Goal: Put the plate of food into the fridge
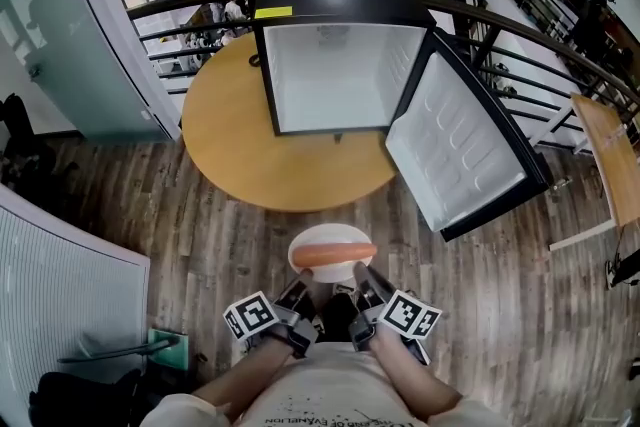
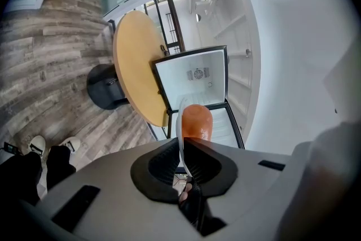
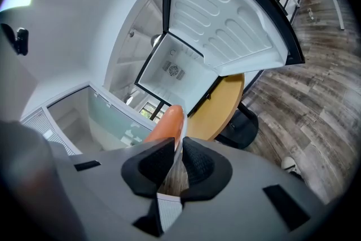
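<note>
Head view: one white plate (image 1: 301, 256) carrying one orange sausage (image 1: 338, 254); held over the wooden floor (image 1: 200, 225), near the one round table (image 1: 240, 145) but short of it; left tongs (image 1: 303, 285) and right tongs (image 1: 364, 281) each at its near rim
Fridge: one, black (image 1: 335, 65); stands on the table; door (image 1: 460, 150) swung wide open
Writing: one yellow label (image 1: 272, 12) on the fridge top; print too small to read
Left gripper view: left tongs almost closed, pinching the plate rim, seen edge-on
Right gripper view: right tongs likewise clamped on the rim; sausage just beyond

Round table (image 1: 250, 155) edge before open fridge (image 1: 335, 75)
</note>
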A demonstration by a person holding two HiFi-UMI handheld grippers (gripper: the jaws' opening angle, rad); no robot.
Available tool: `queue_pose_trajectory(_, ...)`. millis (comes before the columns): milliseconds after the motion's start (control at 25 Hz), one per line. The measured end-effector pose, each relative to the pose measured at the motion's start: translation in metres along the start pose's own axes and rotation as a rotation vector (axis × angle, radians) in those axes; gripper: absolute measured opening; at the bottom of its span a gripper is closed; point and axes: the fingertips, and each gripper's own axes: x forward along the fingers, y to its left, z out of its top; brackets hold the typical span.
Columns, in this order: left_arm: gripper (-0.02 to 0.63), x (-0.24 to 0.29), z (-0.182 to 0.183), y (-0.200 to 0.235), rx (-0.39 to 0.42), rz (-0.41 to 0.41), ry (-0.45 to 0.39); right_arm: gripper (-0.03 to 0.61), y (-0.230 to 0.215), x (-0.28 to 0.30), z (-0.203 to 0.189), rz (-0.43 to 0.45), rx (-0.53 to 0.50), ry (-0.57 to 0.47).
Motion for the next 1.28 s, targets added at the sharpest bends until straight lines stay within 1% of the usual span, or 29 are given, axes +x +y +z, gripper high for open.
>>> queue_pose_trajectory(80,0.038,0.003,0.004,0.002,-0.004,0.014,0.001,0.061,-0.001,0.005,0.002,0.0,0.002,-0.002)
queue_pose_trajectory(280,0.038,0.017,0.018,0.005,-0.006,0.019,-0.005,0.061,-0.004,0.024,0.01,0.004,0.009,0.001)
queue_pose_trajectory(440,0.038,0.037,0.035,0.005,-0.008,0.019,-0.013,0.061,-0.006,0.046,0.026,0.012,0.009,0.005)
queue_pose_trajectory(680,0.038,0.076,0.06,0.001,-0.028,0.023,-0.025,0.06,-0.012,0.082,0.058,0.014,0.014,0.013)
queue_pose_trajectory(920,0.038,0.12,0.09,-0.007,-0.026,0.026,-0.041,0.06,-0.017,0.122,0.096,0.024,0.012,0.03)
queue_pose_trajectory(1280,0.038,0.187,0.116,-0.024,-0.027,0.032,-0.076,0.06,-0.03,0.165,0.16,0.046,0.003,0.059)
